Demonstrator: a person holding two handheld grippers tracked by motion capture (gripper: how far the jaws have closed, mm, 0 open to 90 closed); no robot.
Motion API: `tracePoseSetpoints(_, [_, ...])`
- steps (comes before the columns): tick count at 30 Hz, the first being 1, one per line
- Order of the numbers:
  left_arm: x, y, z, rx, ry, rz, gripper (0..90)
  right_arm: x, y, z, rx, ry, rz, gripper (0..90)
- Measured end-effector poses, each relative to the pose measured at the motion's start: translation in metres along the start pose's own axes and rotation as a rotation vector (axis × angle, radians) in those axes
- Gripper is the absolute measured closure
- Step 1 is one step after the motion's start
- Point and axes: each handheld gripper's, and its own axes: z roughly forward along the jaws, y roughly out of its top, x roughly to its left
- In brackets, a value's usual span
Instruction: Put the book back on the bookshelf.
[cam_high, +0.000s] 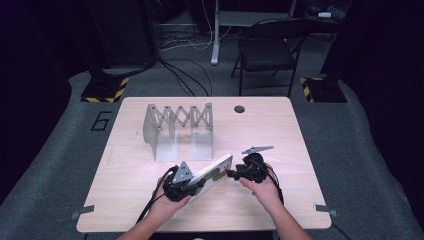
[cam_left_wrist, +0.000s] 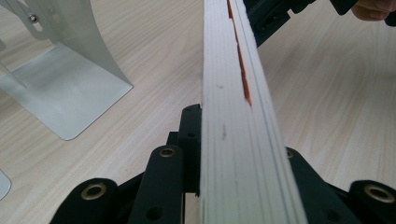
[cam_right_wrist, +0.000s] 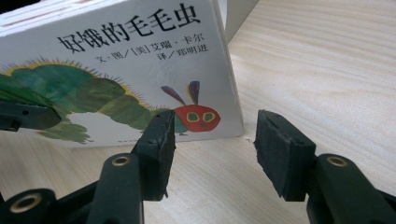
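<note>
The book (cam_right_wrist: 126, 70) is a thick white board book; its cover bears a green caterpillar with a red face, purple feelers, and black Chinese lettering across the top; seen along its edge in the left gripper view (cam_left_wrist: 238, 116), the pale stacked pages show thin layers and a streak of orange-red. It stands on its edge on the wooden table (cam_high: 260, 125), tilted, near the front middle, in front of the metal expanding rack (cam_high: 177, 130). The left gripper (cam_high: 197, 183) is clamped on the book's near end, one black jaw pressed on each face; the right gripper (cam_right_wrist: 212, 140) sits just beside the book's far corner, its jaws apart with bare table between them, gripping nothing; the book lies between the two grippers.
</note>
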Motion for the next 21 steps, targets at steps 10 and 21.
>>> tracePoseSetpoints(10, [0.004, 0.002, -0.009, -0.024, 0.008, -0.018, 75.6, -0.001, 0.0, -0.002, -0.012, 0.008, -0.004, 47.6])
tracePoseSetpoints(21, [0.018, 0.0, -0.025, -0.059, 0.049, -0.058, 75.6, -0.003, -0.001, -0.004, -0.01, 0.005, 0.005, 47.4])
